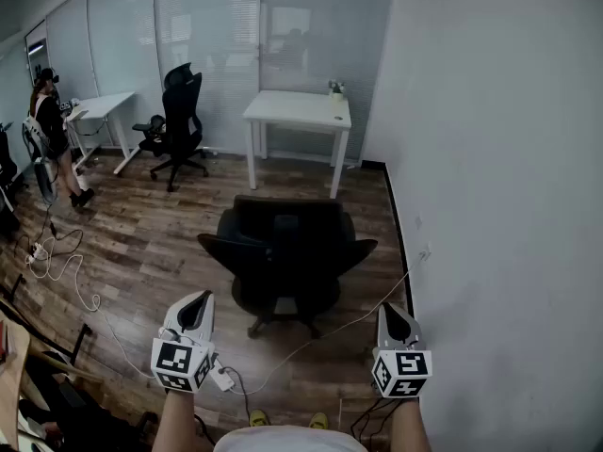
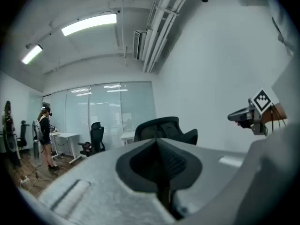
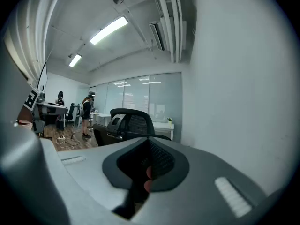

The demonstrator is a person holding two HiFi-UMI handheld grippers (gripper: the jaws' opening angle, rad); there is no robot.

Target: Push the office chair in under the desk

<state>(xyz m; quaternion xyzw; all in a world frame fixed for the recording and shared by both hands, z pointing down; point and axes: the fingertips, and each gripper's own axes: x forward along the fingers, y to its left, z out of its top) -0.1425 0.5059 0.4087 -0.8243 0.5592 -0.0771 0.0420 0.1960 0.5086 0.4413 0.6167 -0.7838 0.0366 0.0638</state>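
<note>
Your left gripper (image 1: 200, 301) and right gripper (image 1: 389, 314) are held out side by side at the near edge of the room. Both have their jaws pressed together with nothing between them. The black office chair (image 1: 285, 252) stands on the wood floor (image 1: 151, 224) just beyond them, touched by neither. The white desk (image 1: 299, 111) waits farther off against the glass partition, close to the right wall, with open floor between it and the chair. A small plant (image 1: 335, 88) sits on the desk's far right corner. Far left, a person (image 1: 49, 121) stands near a second chair (image 1: 179, 121).
</note>
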